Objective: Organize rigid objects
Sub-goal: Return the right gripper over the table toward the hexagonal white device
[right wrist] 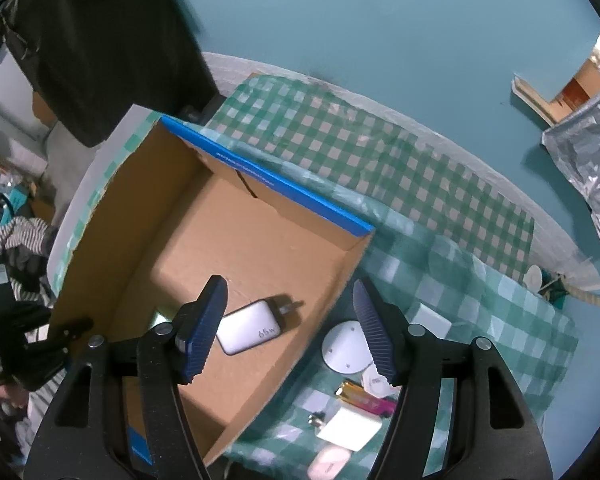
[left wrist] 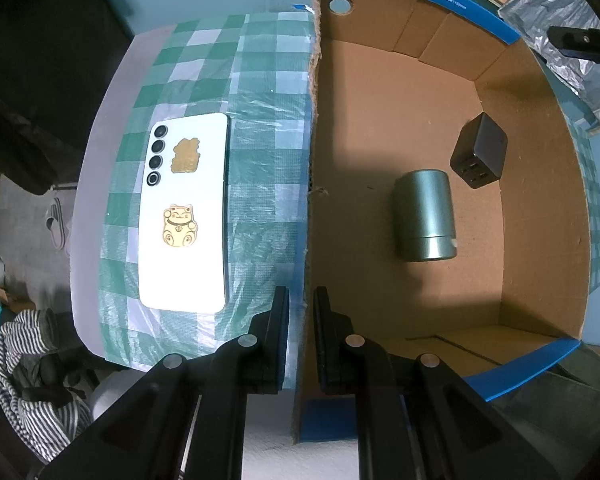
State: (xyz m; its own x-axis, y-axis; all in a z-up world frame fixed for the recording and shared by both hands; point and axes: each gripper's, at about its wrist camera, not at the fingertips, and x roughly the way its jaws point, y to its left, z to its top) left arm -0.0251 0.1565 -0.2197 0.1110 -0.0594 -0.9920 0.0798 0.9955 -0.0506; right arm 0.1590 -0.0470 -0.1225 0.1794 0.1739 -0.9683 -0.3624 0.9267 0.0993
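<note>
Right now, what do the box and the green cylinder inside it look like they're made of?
Box: corrugated cardboard, matte brown, with a frayed fibrous cut edge and glossy blue trim along two rims. Green cylinder: probably metal, satin finish with soft lengthwise highlights and a seam near one end; coated plastic is possible.

- The cardboard box point(left wrist: 400, 128) is open-topped; much bare floor around the green canister point(left wrist: 426, 216) and black charger point(left wrist: 478, 152).
- Its left wall point(left wrist: 310, 160) separates it from the phone point(left wrist: 186, 212) on the counter point(left wrist: 260, 160).

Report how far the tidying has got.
Done: a green can, black charger and white charger lie in the box. In hand: nothing; the right hand-held gripper is open. Left: the phone, disc and small items beside the box.
</note>
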